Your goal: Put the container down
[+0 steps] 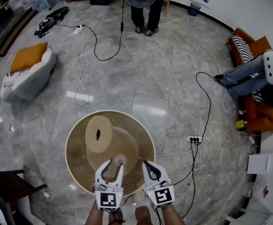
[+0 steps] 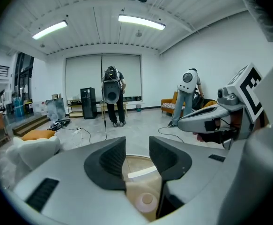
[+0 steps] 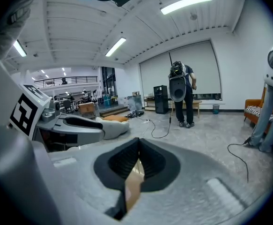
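The small pink container (image 1: 120,160) stood on the round bench (image 1: 75,125). It sat low in the gap between the fingers of the left gripper (image 1: 114,167). Those fingers were apart and were not squeezing it. The right gripper (image 1: 146,164) hung just beside the left one, over the bench. Its fingers were pressed together with nothing in them.

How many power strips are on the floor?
2. The first power strip lies at the upper left of the head view; the second power strip, with plugs in it, lies right of the round table. Others may be hidden.
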`<state>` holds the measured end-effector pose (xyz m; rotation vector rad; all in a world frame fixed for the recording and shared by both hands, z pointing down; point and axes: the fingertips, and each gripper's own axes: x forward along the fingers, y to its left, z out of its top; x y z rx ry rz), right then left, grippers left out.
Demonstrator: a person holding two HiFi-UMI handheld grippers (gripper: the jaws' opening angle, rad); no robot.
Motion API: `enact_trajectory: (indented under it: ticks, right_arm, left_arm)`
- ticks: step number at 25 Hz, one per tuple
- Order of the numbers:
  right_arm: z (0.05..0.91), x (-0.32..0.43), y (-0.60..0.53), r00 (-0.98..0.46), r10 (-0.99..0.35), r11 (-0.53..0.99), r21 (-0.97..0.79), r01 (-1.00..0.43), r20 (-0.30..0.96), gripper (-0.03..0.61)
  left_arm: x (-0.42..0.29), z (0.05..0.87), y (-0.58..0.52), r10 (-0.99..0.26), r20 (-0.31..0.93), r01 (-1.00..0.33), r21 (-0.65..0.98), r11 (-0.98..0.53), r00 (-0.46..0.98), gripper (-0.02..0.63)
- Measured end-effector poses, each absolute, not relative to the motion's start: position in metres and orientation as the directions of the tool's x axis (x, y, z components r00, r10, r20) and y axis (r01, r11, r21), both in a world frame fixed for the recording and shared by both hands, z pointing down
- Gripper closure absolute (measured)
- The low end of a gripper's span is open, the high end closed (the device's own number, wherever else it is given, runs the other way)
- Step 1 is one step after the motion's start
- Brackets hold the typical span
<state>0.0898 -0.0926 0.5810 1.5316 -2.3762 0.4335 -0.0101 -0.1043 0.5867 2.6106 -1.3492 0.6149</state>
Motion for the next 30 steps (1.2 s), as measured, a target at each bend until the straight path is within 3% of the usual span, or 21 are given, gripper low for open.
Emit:
enact_trajectory:
  ticks: [12, 30]
  right_arm:
    - [0.469, 0.093, -0.072, -0.342, -0.888, 0.346, -0.044, -0.937, 0.307, 0.578]
    - [0.329, 0.082, -0.022, -0.256, -0.947, 0.258, -0.016, -0.966, 0.194, 0.578]
  left_arm:
    - [-0.039, 0.468, -0.079, -0.789, 0.346, -0.813, -0.109, -0.571, 0.508, 0.529]
    - [-0.097, 0.328, -0.042, -0.826, 0.254, -0.827, -0.137, -0.545, 0.503, 0.582]
